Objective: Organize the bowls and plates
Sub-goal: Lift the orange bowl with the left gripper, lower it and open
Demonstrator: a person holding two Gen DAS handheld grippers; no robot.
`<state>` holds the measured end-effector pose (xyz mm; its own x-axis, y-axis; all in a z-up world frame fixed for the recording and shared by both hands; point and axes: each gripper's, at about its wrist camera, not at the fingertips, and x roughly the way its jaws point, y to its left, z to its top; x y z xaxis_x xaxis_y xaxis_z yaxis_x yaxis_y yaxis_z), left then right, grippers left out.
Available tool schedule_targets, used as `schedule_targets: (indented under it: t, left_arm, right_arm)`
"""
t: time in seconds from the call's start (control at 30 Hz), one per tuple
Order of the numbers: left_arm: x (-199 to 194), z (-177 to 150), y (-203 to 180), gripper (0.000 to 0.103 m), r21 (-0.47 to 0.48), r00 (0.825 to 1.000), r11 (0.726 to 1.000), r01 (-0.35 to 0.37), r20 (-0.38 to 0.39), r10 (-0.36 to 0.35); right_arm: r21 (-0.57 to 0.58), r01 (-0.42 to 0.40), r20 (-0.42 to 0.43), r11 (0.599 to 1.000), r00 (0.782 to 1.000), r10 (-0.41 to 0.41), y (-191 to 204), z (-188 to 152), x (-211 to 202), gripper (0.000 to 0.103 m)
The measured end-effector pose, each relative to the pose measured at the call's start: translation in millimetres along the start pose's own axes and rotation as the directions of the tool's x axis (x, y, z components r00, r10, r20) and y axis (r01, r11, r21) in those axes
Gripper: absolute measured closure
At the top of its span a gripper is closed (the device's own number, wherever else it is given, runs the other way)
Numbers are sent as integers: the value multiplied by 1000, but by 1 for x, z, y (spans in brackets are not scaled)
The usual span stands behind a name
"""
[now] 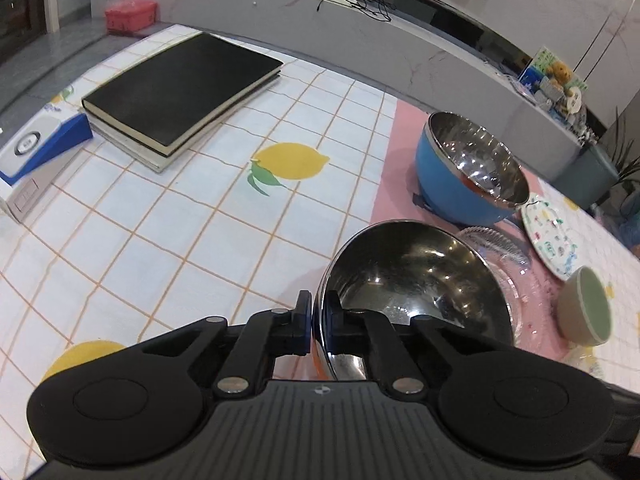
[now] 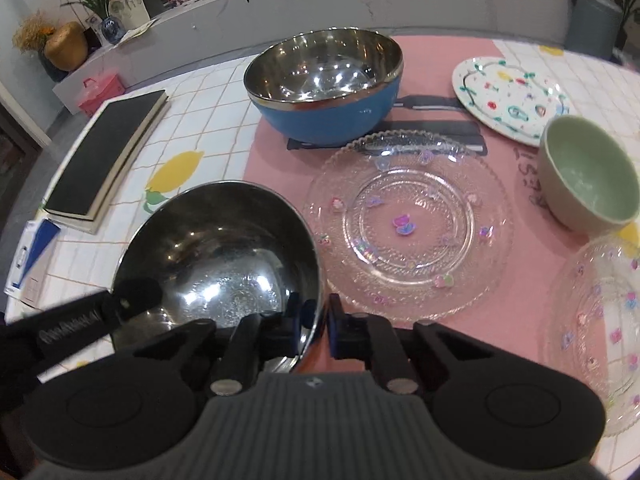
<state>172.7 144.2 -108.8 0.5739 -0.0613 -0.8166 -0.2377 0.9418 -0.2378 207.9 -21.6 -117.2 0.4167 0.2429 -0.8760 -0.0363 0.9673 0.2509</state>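
Observation:
A steel bowl (image 1: 412,276) (image 2: 216,256) is held by both grippers. My left gripper (image 1: 318,320) is shut on its left rim; it also shows in the right wrist view (image 2: 132,296). My right gripper (image 2: 322,320) is shut on its right rim. A blue bowl with steel lining (image 2: 324,84) (image 1: 468,172) stands behind on the pink mat (image 2: 280,152). A clear glass plate (image 2: 408,220) lies on the mat beside the steel bowl. A patterned white plate (image 2: 508,100), a green bowl (image 2: 588,176) and a second glass plate (image 2: 600,332) are to the right.
Two stacked black books (image 1: 180,92) and a blue-white box (image 1: 36,152) lie on the lemon-print tablecloth (image 1: 200,220) at left. Black flat utensils (image 2: 432,128) lie under the blue bowl. A grey counter (image 1: 400,48) runs behind the table.

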Motion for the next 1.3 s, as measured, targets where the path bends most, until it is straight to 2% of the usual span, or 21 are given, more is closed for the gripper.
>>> schedule_targets:
  t: [0.1,0.33,0.63,0.83,1.07,1.3]
  left_arm:
    - [-4,-3,-2,97,12,1000,1000,-6,-3,6]
    - [-35,-14,-3,97,28,1000,1000,-9,0,9]
    - [-86,-48,-10,97,71,1000,997,-8,1,7]
    - [-107,-71,-8,96,86,1000,996,1,-18,0]
    - [-113,-89,3,96,80,999,997,-1,-46,4]
    - [-109,-100,10,96,100,997,995,-25,-67,32]
  right_arm:
    - [-12,12,0,1000,1000,-12,2,-4,-4,93]
    - [-3,-33,-4,999,999,33,-2,-18,-31,93]
    - [-12,-90,-11,996,996,90,-13,-59,-79,91]
    - [18,-129,-45,992,991,130,-23,-83,-99,90]
    - [19,-159,-83,987,984,160,-23,-103,-98,89]
    - [2,-156,-115,988,981,155,-16,-113,-90,89]
